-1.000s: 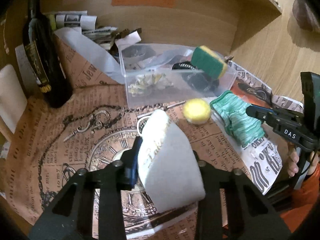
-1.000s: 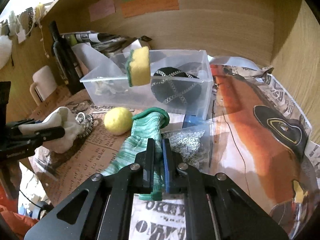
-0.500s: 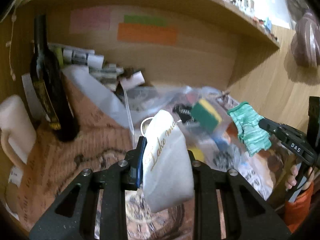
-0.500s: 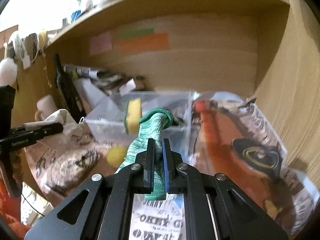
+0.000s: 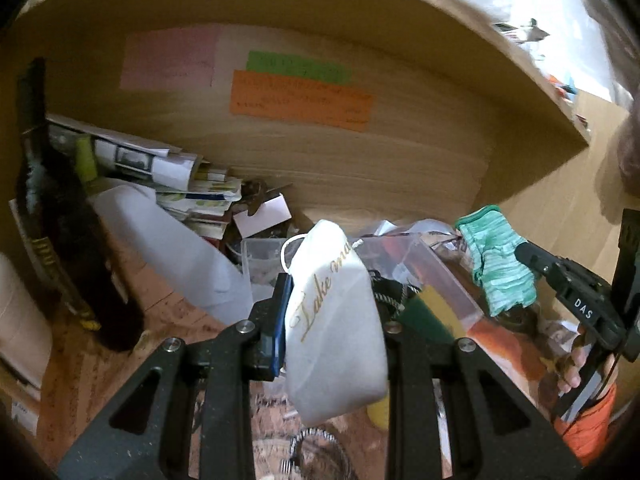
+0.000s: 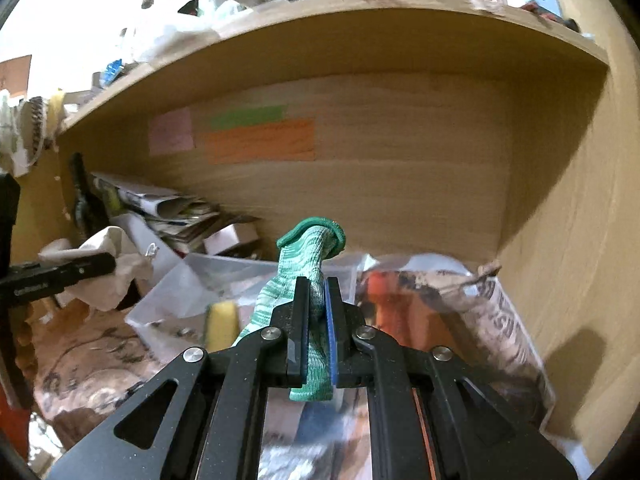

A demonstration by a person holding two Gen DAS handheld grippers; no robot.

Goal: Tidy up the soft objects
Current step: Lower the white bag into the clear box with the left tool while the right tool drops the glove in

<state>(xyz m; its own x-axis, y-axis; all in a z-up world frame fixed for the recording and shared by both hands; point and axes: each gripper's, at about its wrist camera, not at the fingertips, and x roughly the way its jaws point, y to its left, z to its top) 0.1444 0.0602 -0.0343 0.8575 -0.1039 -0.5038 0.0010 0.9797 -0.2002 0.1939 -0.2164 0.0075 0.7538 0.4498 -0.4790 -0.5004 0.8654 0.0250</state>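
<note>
My left gripper [image 5: 330, 322] is shut on a white cloth pouch [image 5: 334, 320] with gold lettering and holds it in the air above the desk. It also shows at the left of the right wrist view [image 6: 106, 276]. My right gripper [image 6: 316, 320] is shut on a green striped sock [image 6: 308, 256] and holds it raised; the sock also shows in the left wrist view [image 5: 498, 260]. A clear plastic bin [image 6: 224, 276] stands below and ahead of both. A yellow and green sponge [image 6: 222, 326] leans at the bin's front.
A dark bottle [image 5: 68, 248] stands at the left. Rolled papers and a white card [image 5: 264, 214] lie against the wooden back wall, which carries pink, green and orange notes [image 5: 300, 98]. A shelf runs overhead. Printed paper [image 6: 492, 320] covers the desk.
Both grippers have risen from the desk, lifting the pouch and the sock off the paper. Both views now tilt up toward the back wall and the shelf.
</note>
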